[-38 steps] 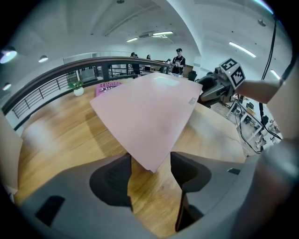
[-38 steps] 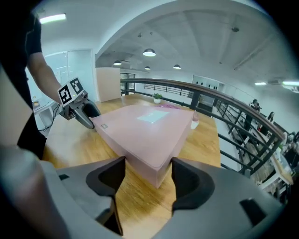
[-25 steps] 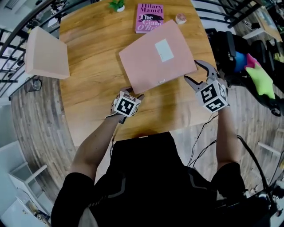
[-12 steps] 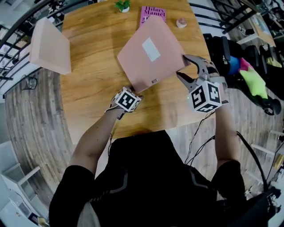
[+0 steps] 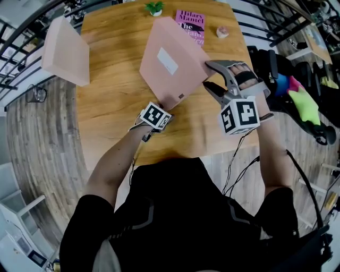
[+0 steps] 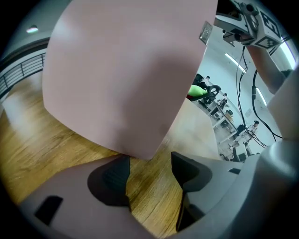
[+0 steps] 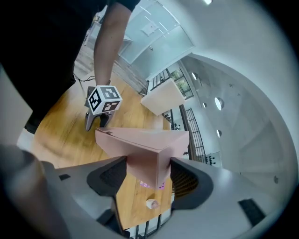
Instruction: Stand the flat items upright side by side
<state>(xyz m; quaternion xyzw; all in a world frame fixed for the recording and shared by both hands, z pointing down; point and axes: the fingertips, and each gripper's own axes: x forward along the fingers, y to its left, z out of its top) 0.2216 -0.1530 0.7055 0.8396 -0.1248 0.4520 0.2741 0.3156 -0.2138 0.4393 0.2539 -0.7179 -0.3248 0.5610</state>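
Observation:
A flat pink box with a white label is tipped up on its lower edge on the round wooden table. My right gripper is shut on the box's raised right corner; in the right gripper view the corner sits squeezed between both pads. My left gripper rests open on the table at the box's low corner. Its jaws have just widened a little, and the box hangs just ahead of its empty gap. A second pink box stands at the table's far left edge.
A magenta book lies flat behind the tilted box, with a small green plant and a small pink object near the far edge. Bags and coloured items lie on the floor to the right. Railings run along the left.
My right gripper has risen and rolled, tipping the box's right side up so that the box stands steeper. The left gripper has stayed at the low corner.

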